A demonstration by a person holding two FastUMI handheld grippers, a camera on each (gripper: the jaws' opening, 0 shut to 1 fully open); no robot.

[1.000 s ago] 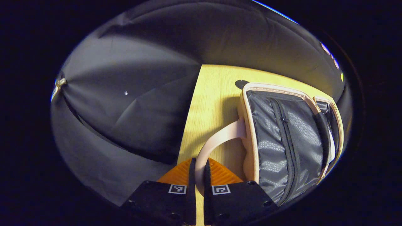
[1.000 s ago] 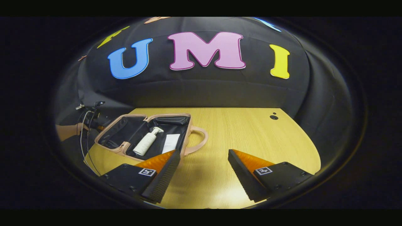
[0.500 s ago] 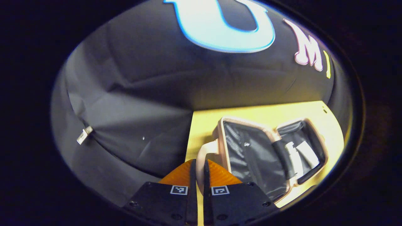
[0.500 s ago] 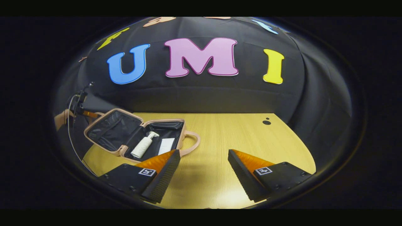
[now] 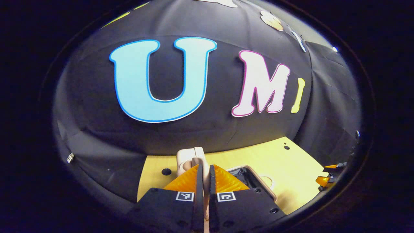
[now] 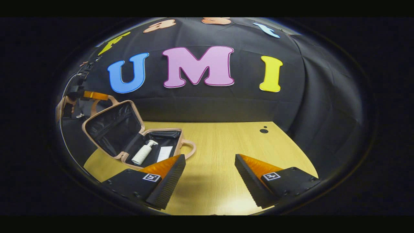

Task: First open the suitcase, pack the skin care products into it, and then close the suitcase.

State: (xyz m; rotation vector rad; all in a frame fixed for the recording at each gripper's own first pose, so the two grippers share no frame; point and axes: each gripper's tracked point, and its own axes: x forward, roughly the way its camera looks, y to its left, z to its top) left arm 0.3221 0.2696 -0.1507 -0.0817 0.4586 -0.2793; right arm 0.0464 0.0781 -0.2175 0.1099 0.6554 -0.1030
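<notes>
A pink suitcase (image 6: 129, 136) lies at the table's left with its grey-lined lid (image 6: 111, 127) tilted up, about half raised. In its base rest a white pump bottle (image 6: 142, 153) and a flat white packet (image 6: 164, 153). My left gripper (image 5: 203, 166) is shut on the lid's pink handle (image 5: 194, 160), and the lid's edge stands just beyond my fingers. In the right gripper view that left gripper (image 6: 93, 95) hangs above the lid, held by a hand (image 6: 59, 108). My right gripper (image 6: 210, 174) is open over bare table, to the right of the case, with nothing between its fingers.
The wooden table (image 6: 233, 149) runs back to the black cloth wall and has small round holes (image 6: 264, 130) at its far right. The base's own handle (image 6: 189, 149) sticks out toward the table's middle. A cable hangs from the left gripper at the left edge.
My left gripper has swung upward with the lid's handle in it, lifting the lid from flat on the table to about half raised. The right gripper stayed open and hardly moved.
</notes>
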